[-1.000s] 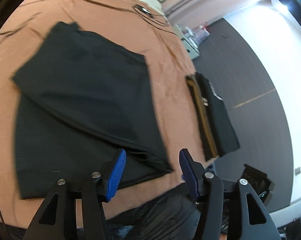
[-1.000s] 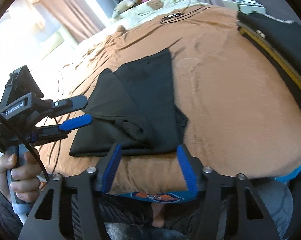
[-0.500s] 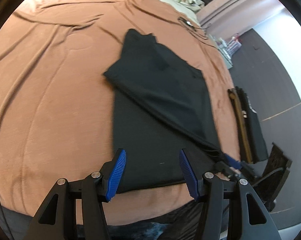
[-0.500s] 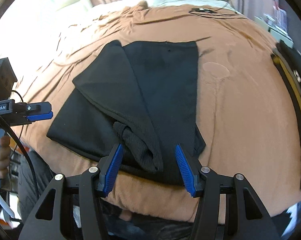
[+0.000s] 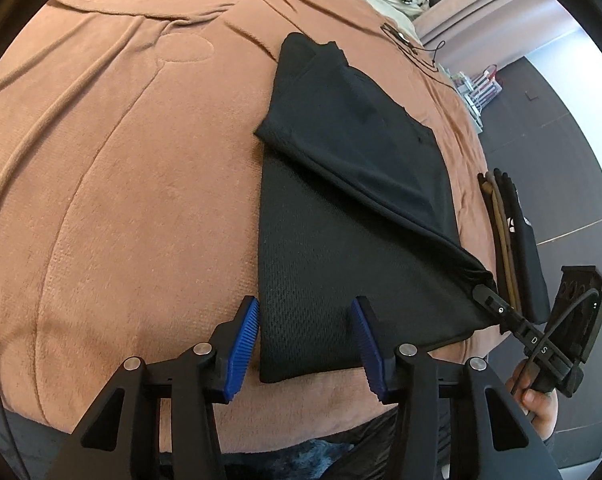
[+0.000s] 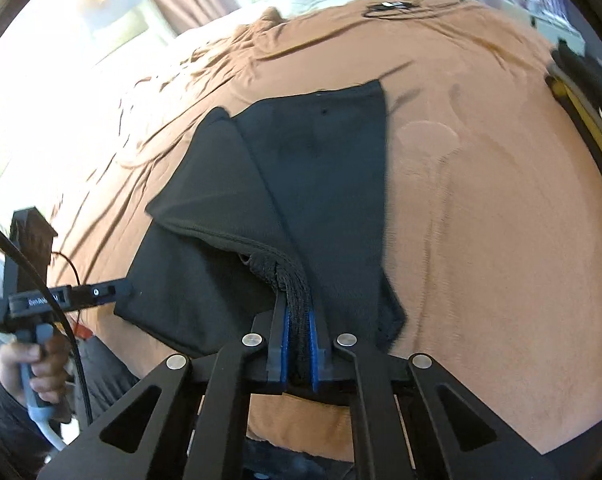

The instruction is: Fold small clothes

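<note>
The near right corner of the black garment [image 6: 317, 184] is clamped by the right gripper [image 6: 297, 354], while the near left corner is straddled by the left gripper [image 5: 306, 350], whose jaws, just closing, are held apart.

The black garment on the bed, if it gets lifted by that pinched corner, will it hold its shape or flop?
Probably flop: the black garment already bunches where the right gripper pinches it. Its thin mesh looks light. The plush brown blanket may drag slightly.
</note>
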The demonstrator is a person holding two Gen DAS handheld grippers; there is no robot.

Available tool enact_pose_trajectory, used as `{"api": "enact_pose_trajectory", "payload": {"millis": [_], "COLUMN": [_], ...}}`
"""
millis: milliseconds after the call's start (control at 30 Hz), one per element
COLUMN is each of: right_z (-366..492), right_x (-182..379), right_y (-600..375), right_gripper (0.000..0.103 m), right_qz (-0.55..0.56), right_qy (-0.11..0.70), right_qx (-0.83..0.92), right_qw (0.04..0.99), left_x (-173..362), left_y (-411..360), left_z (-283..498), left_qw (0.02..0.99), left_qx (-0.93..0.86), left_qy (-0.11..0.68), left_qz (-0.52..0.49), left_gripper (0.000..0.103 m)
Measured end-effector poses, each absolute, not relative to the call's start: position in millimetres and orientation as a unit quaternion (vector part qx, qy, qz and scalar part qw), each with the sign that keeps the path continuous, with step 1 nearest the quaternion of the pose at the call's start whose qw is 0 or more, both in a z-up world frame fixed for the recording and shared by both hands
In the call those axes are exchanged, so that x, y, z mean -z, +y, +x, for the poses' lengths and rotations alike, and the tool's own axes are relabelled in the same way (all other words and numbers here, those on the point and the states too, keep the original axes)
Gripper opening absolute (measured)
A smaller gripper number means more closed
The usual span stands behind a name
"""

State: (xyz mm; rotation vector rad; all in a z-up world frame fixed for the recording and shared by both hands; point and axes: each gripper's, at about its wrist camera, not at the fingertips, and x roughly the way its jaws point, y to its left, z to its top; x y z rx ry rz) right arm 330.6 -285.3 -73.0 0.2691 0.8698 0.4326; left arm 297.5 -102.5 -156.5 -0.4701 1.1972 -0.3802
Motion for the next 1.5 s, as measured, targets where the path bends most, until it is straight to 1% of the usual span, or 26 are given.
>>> {"api": "enact_pose_trajectory", "payload": {"millis": [233, 367, 700, 933, 1233, 1300, 1367, 1500], "right_z": [327, 326, 324, 322, 321, 322, 322, 321], "right_x": [85, 91, 99, 99, 99, 100, 100, 100], "right_y": [-301, -305, -302, -300, -299, -300, -301, -301], "right_gripper": [0.003, 0.003, 0.003, 0.003, 0.003, 0.003, 0.003, 0.003], "right_qz": [0.16, 0.168, 0.167, 0.162, 0.157, 0.16, 0.165, 0.168], "right_qy": [0.423, 0.424, 0.425, 0.423, 0.425, 0.426, 0.427, 0.425], "right_qx": [-0.21, -0.206, -0.196, -0.193, -0.191, -0.191, -0.191, -0.191], "right_qw": [0.867, 0.866, 0.868, 0.87, 0.871, 0.87, 0.868, 0.868], "left_x": [154, 144, 122, 133, 159, 163, 162, 135], "left_y": [-106, -102, -97, -106, -107, -106, -105, -107], "left_z": [299, 303, 335, 358, 376, 379, 383, 392], "left_qw": [0.786, 0.793, 0.794, 0.782, 0.75, 0.751, 0.754, 0.775], "left_qx": [0.177, 0.173, 0.184, 0.182, 0.185, 0.171, 0.156, 0.175], "left_qy": [0.555, 0.545, 0.523, 0.535, 0.554, 0.557, 0.56, 0.526], "left_qz": [-0.208, -0.21, -0.25, -0.263, -0.309, -0.311, -0.307, -0.305], "left_gripper": [0.048, 0.048, 0.048, 0.048, 0.048, 0.038, 0.006, 0.005]}}
